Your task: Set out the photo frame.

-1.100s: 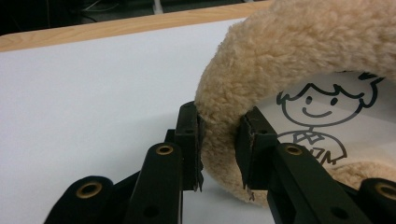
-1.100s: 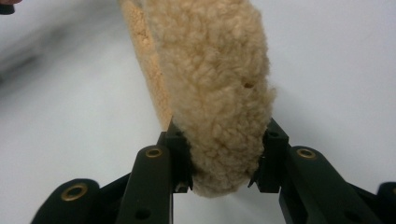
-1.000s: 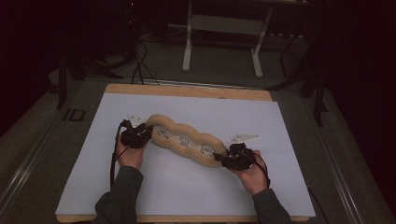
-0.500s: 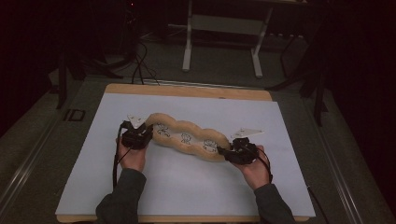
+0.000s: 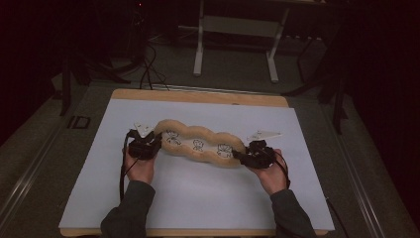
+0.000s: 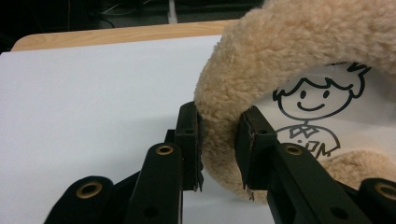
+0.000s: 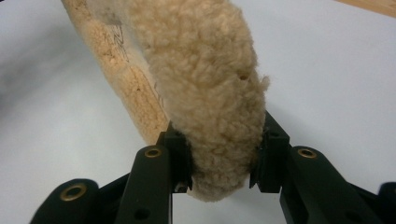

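A long tan fleece cushion [image 5: 198,144] with white panels of cartoon drawings lies stretched across the white table cover. My left gripper [image 5: 148,145] is shut on its left end, where the pads [image 6: 189,140] squeeze the fleece rim [image 6: 219,126] beside a drawn cartoon figure [image 6: 313,112]. My right gripper [image 5: 250,154] is shut on the right end, and its jaws press into the thick fleece edge [image 7: 210,116] from both sides. The cushion hangs slightly between the two grips.
A white sheet [image 5: 198,198] covers a wooden board [image 5: 198,96]. Beyond the table stand a metal frame [image 5: 235,44] and floor cables [image 5: 148,69] in a dark room. The person's sleeves [image 5: 129,213] enter from the bottom.
My right gripper shifted a little to the right, drawing the cushion's right end outward and straightening it. The left gripper stayed in place.
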The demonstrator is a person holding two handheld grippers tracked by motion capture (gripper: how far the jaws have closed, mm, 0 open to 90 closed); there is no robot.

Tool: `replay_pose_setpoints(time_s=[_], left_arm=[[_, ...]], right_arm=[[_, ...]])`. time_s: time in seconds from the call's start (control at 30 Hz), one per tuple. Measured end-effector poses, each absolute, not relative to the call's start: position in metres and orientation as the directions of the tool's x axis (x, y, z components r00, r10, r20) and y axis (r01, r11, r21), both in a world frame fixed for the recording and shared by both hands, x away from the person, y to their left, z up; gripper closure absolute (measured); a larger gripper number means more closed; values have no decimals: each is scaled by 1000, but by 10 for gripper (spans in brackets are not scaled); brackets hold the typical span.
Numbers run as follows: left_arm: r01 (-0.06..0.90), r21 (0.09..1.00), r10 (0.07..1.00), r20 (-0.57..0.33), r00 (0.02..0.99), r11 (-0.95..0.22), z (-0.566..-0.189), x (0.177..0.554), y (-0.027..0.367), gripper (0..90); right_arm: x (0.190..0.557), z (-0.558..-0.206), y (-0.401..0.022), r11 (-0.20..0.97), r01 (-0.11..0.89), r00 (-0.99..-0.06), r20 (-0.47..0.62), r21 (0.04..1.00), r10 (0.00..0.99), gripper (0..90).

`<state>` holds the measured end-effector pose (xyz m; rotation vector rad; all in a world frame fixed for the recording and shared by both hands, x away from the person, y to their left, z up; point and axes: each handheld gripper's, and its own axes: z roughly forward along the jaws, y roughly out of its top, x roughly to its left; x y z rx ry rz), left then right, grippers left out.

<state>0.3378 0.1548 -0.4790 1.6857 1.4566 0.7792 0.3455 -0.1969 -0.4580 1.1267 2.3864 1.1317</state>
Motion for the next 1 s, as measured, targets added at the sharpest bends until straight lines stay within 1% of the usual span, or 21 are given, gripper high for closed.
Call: replay_pose_setpoints(time_s=[0.13,0.53,0.8,1.0], left_arm=[[523,851,987,-36,155,-51,-480,337,154,732],[532,845,987,-38,155,-51,-482,333,147,732],[537,842,986,-41,161,-53,-485,330,144,732],[540,840,986,-46,160,-48,-487,329,142,732]], right_arm=[[351,-459,-197,394,537,-662,83,746,745,640],[365,-463,-204,343,581,-624,134,738,770,594],[374,-466,-211,319,609,-612,174,726,771,578],[378,-468,-213,314,618,-604,179,721,777,570]])
